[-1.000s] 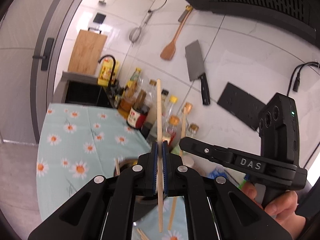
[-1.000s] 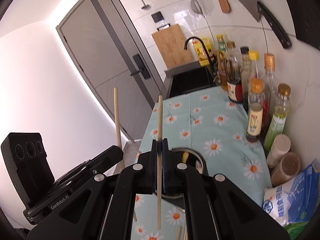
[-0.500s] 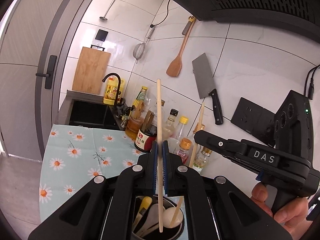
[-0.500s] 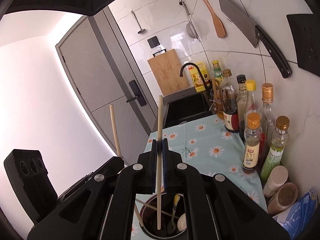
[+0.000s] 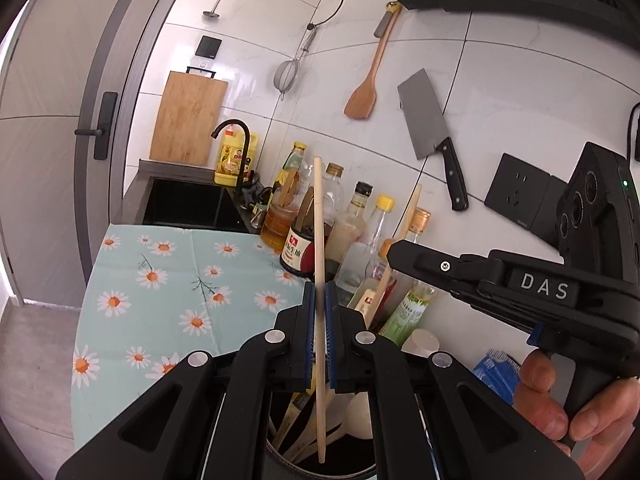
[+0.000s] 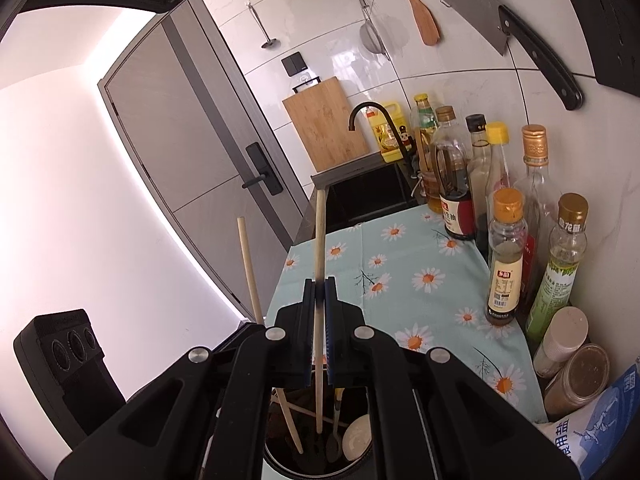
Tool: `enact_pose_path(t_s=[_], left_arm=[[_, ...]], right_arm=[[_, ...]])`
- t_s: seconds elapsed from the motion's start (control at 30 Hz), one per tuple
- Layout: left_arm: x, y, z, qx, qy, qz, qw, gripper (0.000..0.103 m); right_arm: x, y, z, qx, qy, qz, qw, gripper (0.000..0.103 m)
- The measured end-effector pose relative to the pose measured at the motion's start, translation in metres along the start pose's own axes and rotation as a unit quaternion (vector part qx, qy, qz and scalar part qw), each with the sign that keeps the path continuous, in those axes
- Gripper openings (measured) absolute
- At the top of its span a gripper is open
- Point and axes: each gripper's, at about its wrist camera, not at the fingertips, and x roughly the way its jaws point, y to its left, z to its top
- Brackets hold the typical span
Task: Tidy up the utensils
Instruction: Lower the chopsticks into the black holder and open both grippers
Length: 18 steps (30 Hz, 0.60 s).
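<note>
My left gripper (image 5: 319, 292) is shut on an upright wooden chopstick (image 5: 318, 220). The stick's lower end hangs inside the mouth of a dark utensil holder (image 5: 352, 475) that holds spoons and other sticks. My right gripper (image 6: 319, 288) is shut on a second upright chopstick (image 6: 320, 232), its tip also down inside the holder (image 6: 276, 465). In the left wrist view the right gripper (image 5: 394, 252) reaches in from the right, held by a hand (image 5: 560, 404). In the right wrist view the left gripper (image 6: 240, 332) sits at lower left with its chopstick (image 6: 250, 272).
Sauce and oil bottles (image 6: 506, 256) line the tiled wall on the right of a daisy-print cloth (image 6: 404, 280). Jars (image 6: 578, 378) and a salt bag (image 6: 596, 436) stand near the holder. A black sink (image 5: 184, 204), faucet and cutting board (image 5: 186, 118) lie beyond. A cleaver (image 5: 428, 120) hangs on the wall.
Both grippers have sunk and moved over the holder with their chopsticks. The stick tips, earlier above the cloth, now dip into the holder's mouth.
</note>
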Motion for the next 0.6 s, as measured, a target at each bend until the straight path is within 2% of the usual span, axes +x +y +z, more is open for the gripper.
enact_pose_path(t_s=[0.1, 0.17, 0.4, 0.47, 0.6], left_arm=[[0.000, 0.003, -0.004, -0.011, 0.011, -0.002, 0.9999, 0.005], [-0.001, 0.004, -0.006, -0.013, 0.013, 0.000, 0.9998, 0.005], [-0.013, 0.003, -0.006, -0.013, 0.011, 0.000, 0.9999, 0.005], [-0.018, 0.001, -0.005, -0.012, 0.010, -0.002, 0.9999, 0.005], [-0.026, -0.003, -0.004, -0.012, 0.011, -0.009, 0.9998, 0.005]], right_arm=[[0.001, -0.001, -0.004, 0.007, 0.011, 0.002, 1.000, 0.006], [0.001, -0.002, -0.006, 0.009, 0.016, 0.003, 1.000, 0.013], [-0.008, -0.001, -0.007, 0.015, 0.014, 0.006, 1.000, 0.016], [-0.013, 0.001, -0.007, 0.016, 0.014, 0.009, 1.000, 0.021], [-0.023, 0.005, -0.008, 0.009, 0.012, 0.010, 1.000, 0.021]])
